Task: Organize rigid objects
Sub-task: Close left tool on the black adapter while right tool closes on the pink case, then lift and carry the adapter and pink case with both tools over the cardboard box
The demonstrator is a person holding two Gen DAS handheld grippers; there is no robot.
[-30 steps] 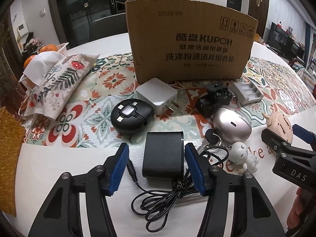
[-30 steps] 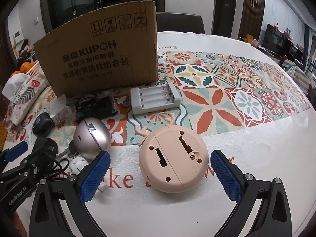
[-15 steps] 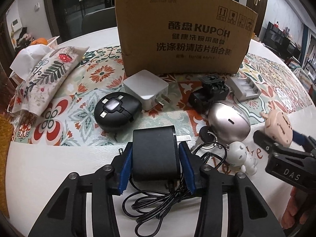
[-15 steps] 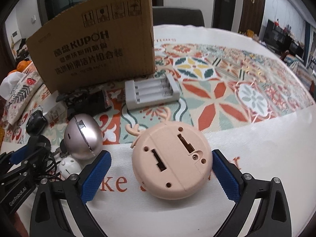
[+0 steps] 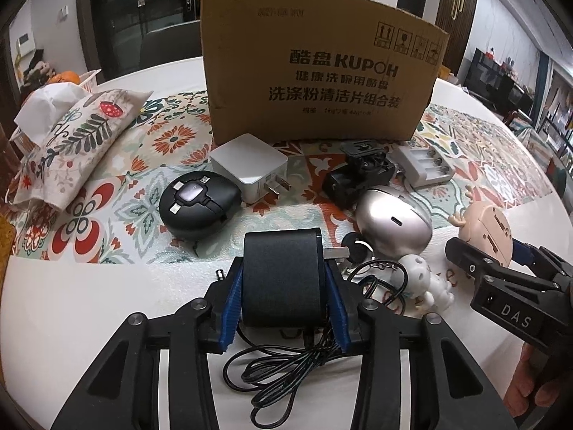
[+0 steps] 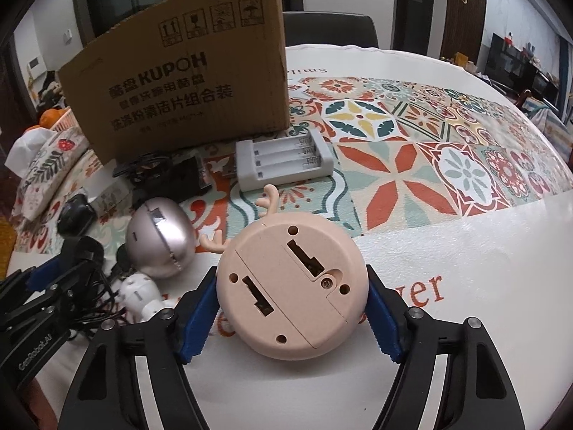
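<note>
My left gripper (image 5: pixel 283 304) is shut on a black power adapter (image 5: pixel 283 276), its blue pads pressed on both sides; the black cord (image 5: pixel 286 369) coils on the table below. My right gripper (image 6: pixel 292 308) is shut on a round pink antlered gadget (image 6: pixel 292 292), underside up, pads touching its left and right edges. The right gripper also shows at the right of the left wrist view (image 5: pixel 501 286), holding the pink gadget (image 5: pixel 483 229).
A tall cardboard box (image 5: pixel 318 71) stands at the back. In front lie a white charger (image 5: pixel 250 168), a black cable reel (image 5: pixel 198 204), a black clamp (image 5: pixel 361 175), a silver egg-shaped case (image 5: pixel 394 218), a white battery charger (image 6: pixel 284 159), keys with a white figurine (image 5: pixel 426 279) and a floral tissue pouch (image 5: pixel 68 139).
Both grippers have closed: the left from wide open onto the black adapter, the right from wide open onto the pink gadget. Both have moved forward toward the box.
</note>
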